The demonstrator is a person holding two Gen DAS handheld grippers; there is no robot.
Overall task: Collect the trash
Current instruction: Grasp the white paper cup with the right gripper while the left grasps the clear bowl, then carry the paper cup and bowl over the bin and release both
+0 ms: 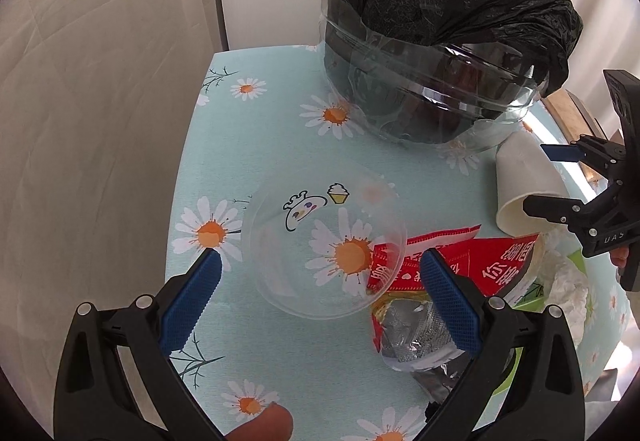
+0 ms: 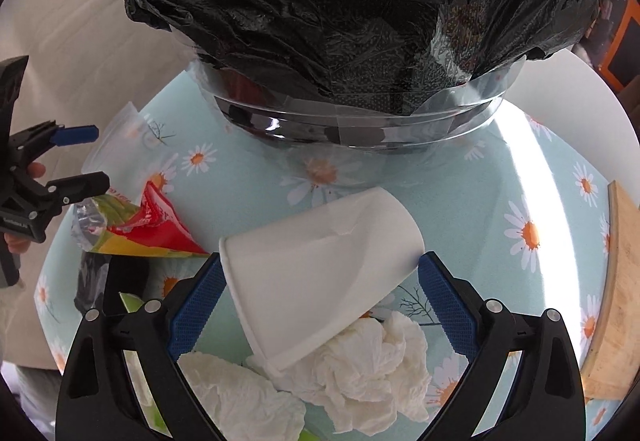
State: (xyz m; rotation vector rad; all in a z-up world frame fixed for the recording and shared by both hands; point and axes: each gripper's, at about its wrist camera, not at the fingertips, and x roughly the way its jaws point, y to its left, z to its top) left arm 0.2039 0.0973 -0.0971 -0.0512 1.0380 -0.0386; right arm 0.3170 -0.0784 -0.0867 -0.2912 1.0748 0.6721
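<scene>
Daisy tablecloth (image 1: 280, 369) — bin (image 1: 420, 101), cups, wrappers, tissues on it.

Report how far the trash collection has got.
Done: nothing visibly; the bag-lined bin's contents are hidden. In hand: nothing; the open left gripper brackets the clear plastic cup, the open right gripper the paper cup. Left: both cups, red wrapper, crumpled tissues.

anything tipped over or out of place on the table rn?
Yes. The white paper cup lies on its side between the open right gripper fingers, its rim on crumpled tissues. The clear plastic cup also lies tipped, overlapping a torn red snack wrapper.
</scene>
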